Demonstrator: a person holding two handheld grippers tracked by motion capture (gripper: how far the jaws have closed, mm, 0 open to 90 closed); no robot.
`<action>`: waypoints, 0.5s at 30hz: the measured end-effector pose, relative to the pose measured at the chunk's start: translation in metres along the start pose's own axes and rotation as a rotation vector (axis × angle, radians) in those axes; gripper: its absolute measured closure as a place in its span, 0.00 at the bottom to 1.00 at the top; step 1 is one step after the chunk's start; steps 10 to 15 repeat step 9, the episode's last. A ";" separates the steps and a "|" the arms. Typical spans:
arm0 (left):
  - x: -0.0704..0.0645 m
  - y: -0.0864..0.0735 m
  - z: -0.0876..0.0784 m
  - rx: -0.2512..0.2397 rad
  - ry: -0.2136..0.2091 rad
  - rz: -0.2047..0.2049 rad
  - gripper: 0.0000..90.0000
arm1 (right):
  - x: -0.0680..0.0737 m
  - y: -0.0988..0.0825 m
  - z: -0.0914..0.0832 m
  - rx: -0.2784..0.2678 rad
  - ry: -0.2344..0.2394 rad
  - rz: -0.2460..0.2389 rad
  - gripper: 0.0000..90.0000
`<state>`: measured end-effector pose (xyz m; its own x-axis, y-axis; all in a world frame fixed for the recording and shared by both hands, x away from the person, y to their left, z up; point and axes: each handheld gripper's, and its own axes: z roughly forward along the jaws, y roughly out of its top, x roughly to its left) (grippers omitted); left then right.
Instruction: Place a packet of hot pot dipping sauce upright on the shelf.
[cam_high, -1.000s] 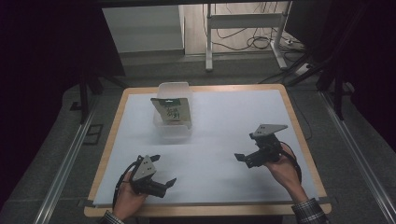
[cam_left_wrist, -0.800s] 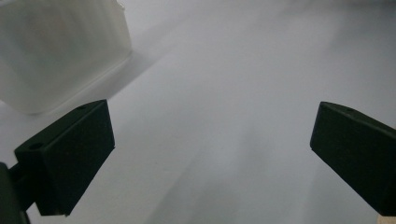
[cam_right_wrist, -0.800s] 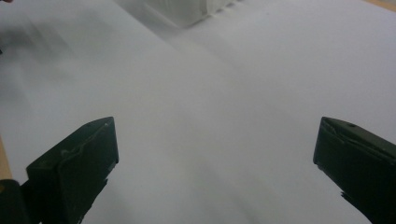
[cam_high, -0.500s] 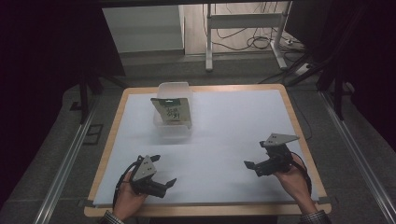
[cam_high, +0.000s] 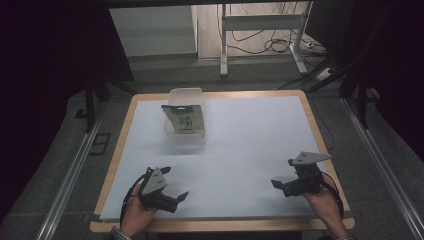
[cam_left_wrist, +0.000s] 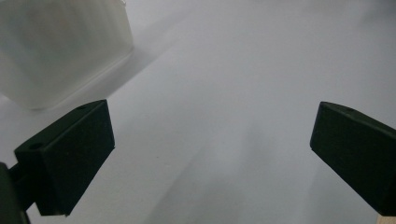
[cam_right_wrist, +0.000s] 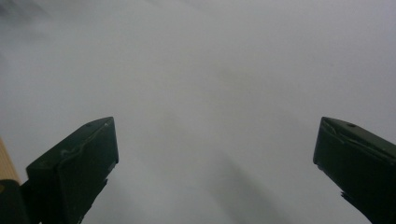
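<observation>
White-topped table; clear tub on it.

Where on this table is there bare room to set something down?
The white table top is bare right of the clear bin with the packet, through to the right edge, and between the left gripper and right gripper. Only the far-left part, around the bin, is crowded.

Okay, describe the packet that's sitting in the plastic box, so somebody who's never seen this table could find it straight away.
Start at the white-topped table with its wooden edge and look to the far left part, where a clear plastic box stands. The packet leans upright inside it: flat, with a dark green top band and a pale printed front, the one coloured thing on the white surface.
</observation>
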<state>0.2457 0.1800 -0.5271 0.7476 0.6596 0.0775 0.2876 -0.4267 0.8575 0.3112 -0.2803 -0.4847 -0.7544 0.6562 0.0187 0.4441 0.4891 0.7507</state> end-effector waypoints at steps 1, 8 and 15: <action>0.000 0.000 0.000 0.001 0.000 0.000 0.00 | -0.001 -0.002 0.000 0.008 -0.004 0.002 0.00; 0.000 0.000 0.001 0.010 0.000 -0.002 0.00 | -0.004 -0.010 0.002 0.042 -0.004 0.022 0.00; 0.000 0.000 0.001 0.009 0.000 -0.002 0.00 | -0.005 -0.010 0.003 0.040 -0.001 0.026 0.00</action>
